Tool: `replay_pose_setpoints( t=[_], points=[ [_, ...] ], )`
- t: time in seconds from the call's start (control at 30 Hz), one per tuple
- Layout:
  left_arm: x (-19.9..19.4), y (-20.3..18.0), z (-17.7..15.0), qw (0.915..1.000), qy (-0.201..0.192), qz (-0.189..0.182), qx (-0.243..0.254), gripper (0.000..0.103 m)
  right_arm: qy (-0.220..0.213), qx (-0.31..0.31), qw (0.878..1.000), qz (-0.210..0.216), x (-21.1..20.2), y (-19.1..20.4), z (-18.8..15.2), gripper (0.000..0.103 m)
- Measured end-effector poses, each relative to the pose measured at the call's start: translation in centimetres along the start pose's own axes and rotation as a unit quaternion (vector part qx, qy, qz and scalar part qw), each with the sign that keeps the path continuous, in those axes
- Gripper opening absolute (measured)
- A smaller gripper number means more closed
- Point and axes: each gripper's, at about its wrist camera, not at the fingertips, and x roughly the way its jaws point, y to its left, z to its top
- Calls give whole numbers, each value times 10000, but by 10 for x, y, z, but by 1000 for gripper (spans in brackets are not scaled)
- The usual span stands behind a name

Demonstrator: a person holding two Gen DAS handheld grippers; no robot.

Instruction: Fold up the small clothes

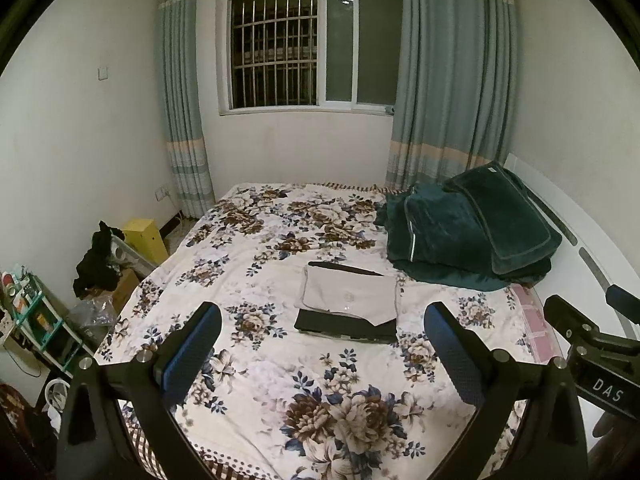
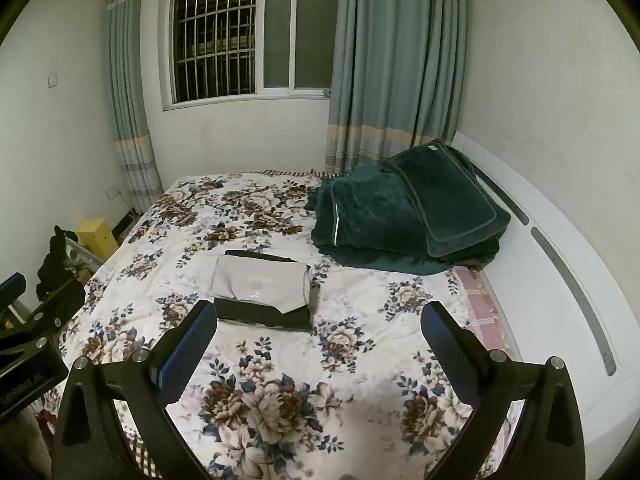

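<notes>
A folded beige garment (image 1: 350, 294) lies on top of a folded black garment (image 1: 344, 326) in the middle of the floral bedspread (image 1: 256, 248). The stack also shows in the right wrist view, beige (image 2: 262, 286) over black (image 2: 262, 316). My left gripper (image 1: 322, 320) is open and empty, held above the bed in front of the stack. My right gripper (image 2: 320, 320) is open and empty, with the stack ahead by its left finger (image 2: 188, 348). The right gripper's body shows at the right edge of the left wrist view (image 1: 592, 344).
A dark green folded blanket and pillow (image 1: 476, 232) lie at the bed's far right by the white headboard (image 2: 560, 264). Left of the bed stand a yellow box (image 1: 146, 240), dark clothes (image 1: 96, 264) and a cluttered shelf (image 1: 36, 320). A window with curtains (image 1: 316, 44) is behind.
</notes>
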Motion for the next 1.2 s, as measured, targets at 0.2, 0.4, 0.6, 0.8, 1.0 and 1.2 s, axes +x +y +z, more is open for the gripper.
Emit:
replay_pose_setpoints(
  t=[0.2, 0.4, 0.6, 0.8, 1.0, 1.2],
  points=[
    [0, -1, 0, 10000, 3, 5, -1, 103, 0, 16, 10000, -4, -1, 0, -1, 103],
    [0, 1, 0, 10000, -7, -4, -6, 103, -8, 34, 10000, -4, -2, 3, -4, 103],
    [-4, -4, 1, 10000, -59, -19, 10, 103, -12, 29, 10000, -4, -1, 2, -4, 103],
    [-8, -4, 2, 10000, -94, -4, 1, 103, -12, 40, 10000, -10, -2, 1, -5, 103],
    [-8, -4, 2, 10000, -98, -5, 1, 103, -20, 43, 10000, -12, -3, 3, -6, 103],
    [-8, -4, 1, 10000, -93, -4, -3, 103, -20, 50, 10000, -16, -4, 3, -7, 103]
  ],
)
